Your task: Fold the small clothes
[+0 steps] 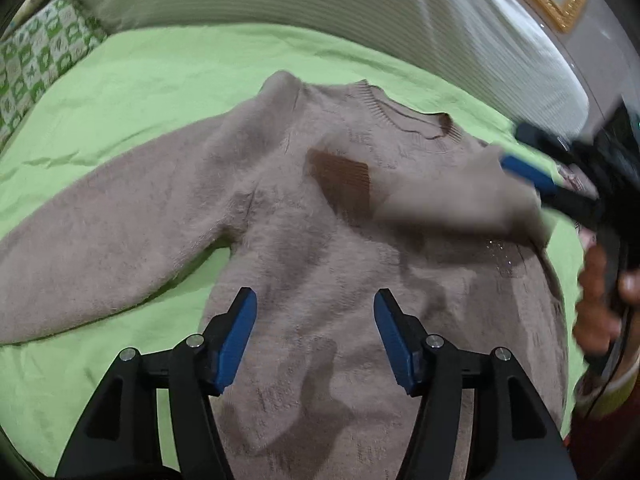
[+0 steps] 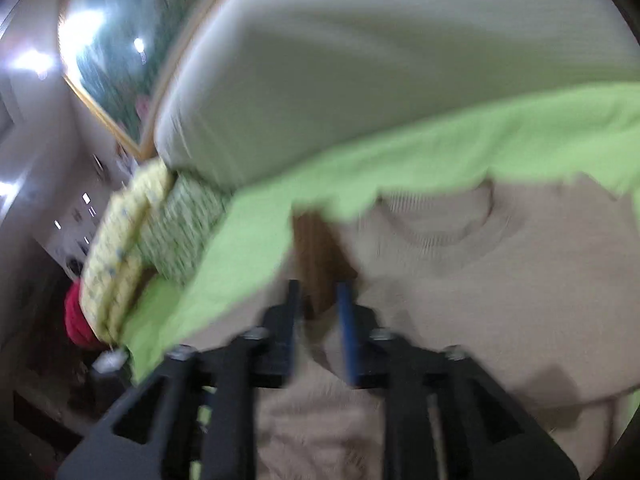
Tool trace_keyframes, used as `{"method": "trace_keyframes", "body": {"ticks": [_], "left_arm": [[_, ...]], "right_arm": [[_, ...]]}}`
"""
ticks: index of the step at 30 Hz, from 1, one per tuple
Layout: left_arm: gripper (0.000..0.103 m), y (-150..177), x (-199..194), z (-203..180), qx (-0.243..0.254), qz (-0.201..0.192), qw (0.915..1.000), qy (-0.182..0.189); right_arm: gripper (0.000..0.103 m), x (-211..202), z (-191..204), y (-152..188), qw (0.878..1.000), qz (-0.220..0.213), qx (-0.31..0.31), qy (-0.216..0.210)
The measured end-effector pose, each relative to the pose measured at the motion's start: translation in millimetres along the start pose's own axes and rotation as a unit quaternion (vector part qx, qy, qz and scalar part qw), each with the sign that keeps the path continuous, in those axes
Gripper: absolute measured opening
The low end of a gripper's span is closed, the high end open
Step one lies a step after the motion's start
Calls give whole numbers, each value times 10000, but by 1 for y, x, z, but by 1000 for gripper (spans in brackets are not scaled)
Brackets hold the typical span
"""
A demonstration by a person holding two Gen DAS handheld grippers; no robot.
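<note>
Because the fuzzy beige sweater is a soft, light knit, I judge it will drape and sag wherever I lift it and cling a little to the green bedsheet; the ribbed cuffs, neckline and hem look like the firmest places to pinch. It lies spread flat on the bed, neck toward the far side, its left sleeve stretched out to the left. My left gripper hangs over the near part of the body with its fingers apart and nothing between them. My right gripper reaches in from the right at the other sleeve, which is doubled across the chest. In the right wrist view its fingers stand a little apart with knit showing in the gap, but I cannot tell whether they pinch it. That whole view is smeared. The sweater's hem is cut off behind my left gripper, a hand at the right edge is blurred, and the brown patch on the chest is unclear.
</note>
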State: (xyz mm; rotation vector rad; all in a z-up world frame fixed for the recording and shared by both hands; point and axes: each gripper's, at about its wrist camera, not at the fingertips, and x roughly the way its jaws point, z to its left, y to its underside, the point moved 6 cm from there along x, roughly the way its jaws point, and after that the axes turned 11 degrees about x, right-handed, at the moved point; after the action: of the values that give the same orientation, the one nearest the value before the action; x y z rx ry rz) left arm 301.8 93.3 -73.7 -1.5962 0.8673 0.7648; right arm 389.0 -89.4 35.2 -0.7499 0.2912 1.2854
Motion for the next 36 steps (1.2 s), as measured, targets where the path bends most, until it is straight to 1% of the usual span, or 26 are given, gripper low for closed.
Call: {"method": "trace_keyframes", "body": {"ticks": [1, 2, 3, 5, 6, 7, 8, 11, 13, 15, 16, 17, 18, 19, 20, 22, 23, 24, 25, 26, 28, 30, 31, 32, 35, 36], "left_arm": [[62, -2, 4, 0, -32, -4, 10000, 71], [62, -5, 8, -2, -45, 10, 9999, 121], [63, -9, 14, -6, -50, 40, 9998, 188], [68, -16, 31, -15, -65, 133, 9992, 362], [68, -20, 42, -20, -111, 221, 9986, 457], [68, -24, 53, -24, -165, 308, 9983, 475], [68, -28, 61, -27, -205, 355, 9980, 477], [68, -42, 88, -27, -469, 453, 9972, 375], [69, -58, 101, -20, -721, 317, 9965, 268], [65, -71, 107, -18, -768, 187, 9968, 130], [51, -78, 112, -17, -771, 169, 9969, 6], [24, -81, 116, -15, -764, 158, 9969, -112], [17, -84, 118, -15, -728, 125, 9972, -112], [12, -86, 119, -15, -698, 91, 9975, -26], [9, -87, 117, -15, -672, 37, 9977, -12], [7, -89, 103, -17, -589, -251, 9979, 31], [7, -91, 88, -19, -599, -502, 9969, 89], [6, -95, 74, -20, -581, -751, 9953, 161], [6, -102, 56, -24, -507, -1067, 9927, 245], [6, -108, 38, -28, -402, -1362, 9895, 261], [6, -119, 15, -34, -280, -1734, 9839, 323], [6, -129, -6, -38, -222, -2109, 9763, 440], [6, -130, -7, -39, -159, -2158, 9751, 495], [6, -128, -7, -39, -92, -2136, 9757, 476], [6, -112, 30, -32, -35, -1616, 9866, 245], [6, -101, 47, -24, -74, -1386, 9902, 120]], "right_arm": [[56, -4, -9, 6, 9999, 12, 138, -94], [56, -13, -20, 9, 9998, -94, 189, -36], [56, -23, -28, 12, 9995, -220, 208, 125], [56, -48, -53, 11, 9964, -574, 225, 574], [56, -65, -67, 12, 9928, -800, 260, 850], [56, -78, -77, 10, 9891, -965, 315, 1068], [56, -95, -95, 7, 9830, -1155, 418, 1367], [56, -121, -135, -6, 9700, -1374, 639, 1902], [56, -128, -156, -15, 9636, -1431, 798, 2115], [56, -129, -171, -19, 9573, -1504, 869, 2309], [56, -127, -179, -23, 9552, -1508, 903, 2381], [56, -124, -182, -25, 9543, -1485, 933, 2418], [56, -118, -189, -28, 9532, -1433, 973, 2477], [56, -112, -191, -28, 9526, -1395, 971, 2525], [56, -107, -196, -28, 9518, -1319, 928, 2607], [56, -91, -196, -28, 9510, -1170, 773, 2754], [47, -86, -193, -27, 9529, -1110, 630, 2750], [8, -82, -188, -27, 9540, -1059, 408, 2776], [9, -86, -183, -29, 9529, -1087, 312, 2815], [8, -96, -178, -33, 9529, -1240, 285, 2754], [8, -124, -171, -44, 9530, -1558, 355, 2574], [7, -151, -168, -53, 9483, -1854, 449, 2538], [5, -161, -168, -56, 9424, -2011, 466, 2630], [3, -170, -172, -58, 9379, -2091, 511, 2719], [3, -151, -184, -54, 9487, -1707, 666, 2576], [3, -142, -188, -49, 9469, -1584, 610, 2732]]}}
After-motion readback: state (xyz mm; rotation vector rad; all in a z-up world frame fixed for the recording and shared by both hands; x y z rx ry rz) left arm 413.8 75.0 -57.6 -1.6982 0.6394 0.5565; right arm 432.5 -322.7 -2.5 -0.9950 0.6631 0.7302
